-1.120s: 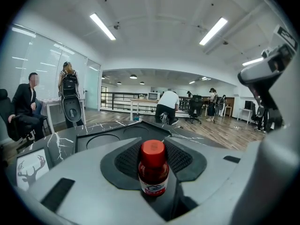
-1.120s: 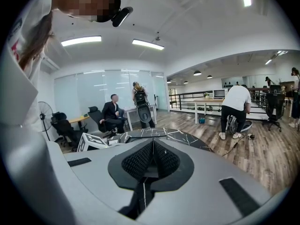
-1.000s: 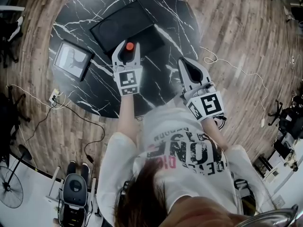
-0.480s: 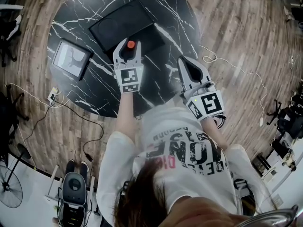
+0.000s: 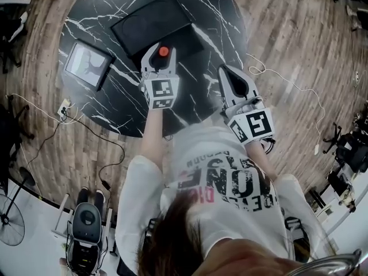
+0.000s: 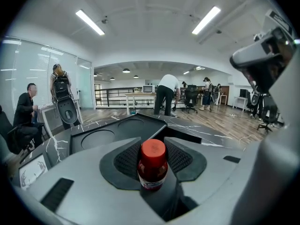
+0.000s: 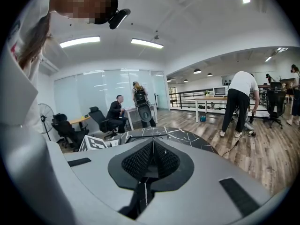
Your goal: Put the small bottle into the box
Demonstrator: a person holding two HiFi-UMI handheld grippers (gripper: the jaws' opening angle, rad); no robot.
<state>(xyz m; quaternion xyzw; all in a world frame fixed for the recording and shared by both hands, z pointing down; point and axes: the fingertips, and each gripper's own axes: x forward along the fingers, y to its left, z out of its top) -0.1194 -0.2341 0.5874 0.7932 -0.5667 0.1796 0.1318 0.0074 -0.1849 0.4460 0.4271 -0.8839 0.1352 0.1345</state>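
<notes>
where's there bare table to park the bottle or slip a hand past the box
Bare table lies between the framed picture and the left gripper, which holds the small bottle. Another free patch lies between that gripper and the right gripper. A bare strip runs right of the box. The far middle is crowded by the box.

The round black marble table with white veins (image 5: 115,105) lies bare along its right side and near edge, leaving room to pass there. The flat black rectangular box (image 5: 146,25) takes up its middle and far part, and a small grey-framed picture (image 5: 87,65) lies near the left rim. The left gripper (image 5: 160,55), clamped on the small red-capped bottle (image 6: 152,165), hangs over the box's near edge, and the right gripper (image 5: 226,73), jaws together, hangs over the table's near right rim.
</notes>
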